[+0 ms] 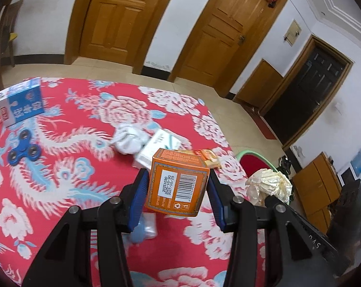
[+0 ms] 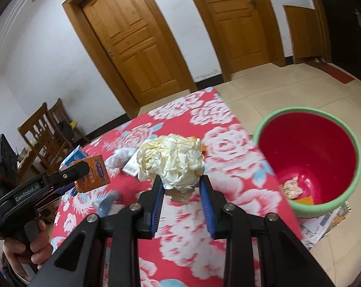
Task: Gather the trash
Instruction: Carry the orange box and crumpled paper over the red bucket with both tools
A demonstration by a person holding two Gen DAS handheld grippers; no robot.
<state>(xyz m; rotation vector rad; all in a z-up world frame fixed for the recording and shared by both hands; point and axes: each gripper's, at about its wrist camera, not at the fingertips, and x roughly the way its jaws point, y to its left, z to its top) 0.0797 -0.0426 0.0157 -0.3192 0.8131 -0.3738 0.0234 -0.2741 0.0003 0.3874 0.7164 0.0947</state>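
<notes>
An orange box is clamped in the left gripper, raised above the tablecloth. A crumpled paper ball is pinched by the right gripper near the red bin.

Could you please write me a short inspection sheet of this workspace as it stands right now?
Surface: red floral tablecloth.
Job's things: orange cardboard box; crumpled cream paper ball; red bin with green rim, scraps inside.
Clutter: blue fidget spinner, blue-white carton, white crumpled tissue, white packet.
Grippers: left gripper grips the box; right gripper grips the paper ball.
Cables: nothing seen.
Surroundings: wooden doors, wooden chairs.
</notes>
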